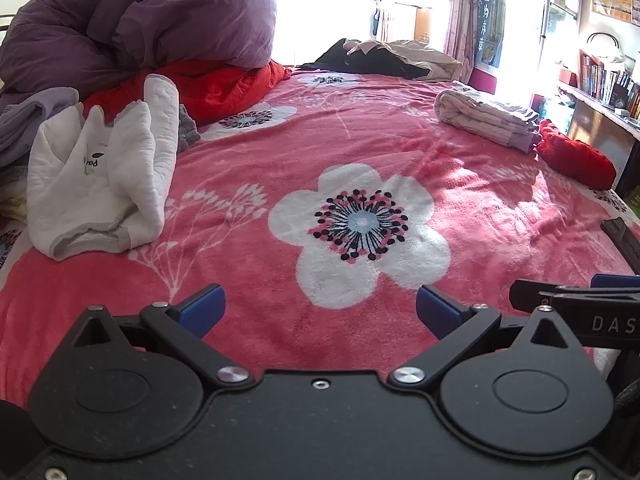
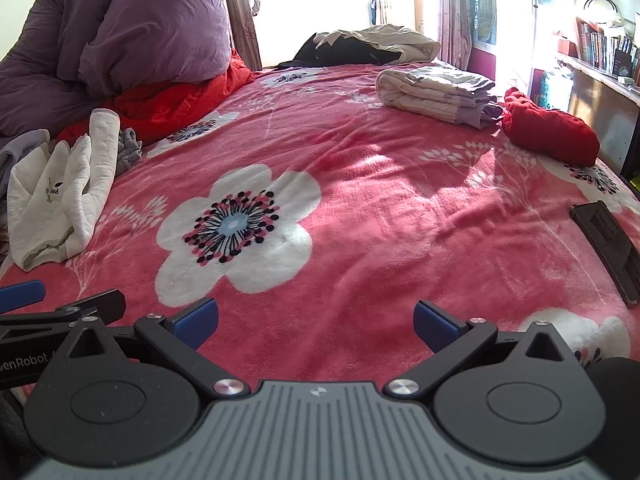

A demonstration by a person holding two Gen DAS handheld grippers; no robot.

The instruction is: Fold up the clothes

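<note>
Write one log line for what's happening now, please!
left gripper: open, empty | right gripper: open, empty | white garment: unfolded, bed's left | folded pile: far right

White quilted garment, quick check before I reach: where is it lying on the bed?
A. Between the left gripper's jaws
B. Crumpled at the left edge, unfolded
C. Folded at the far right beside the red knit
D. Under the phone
B: the white quilted garment sits bunched up at the bed's left side, no gripper touching it.
</note>
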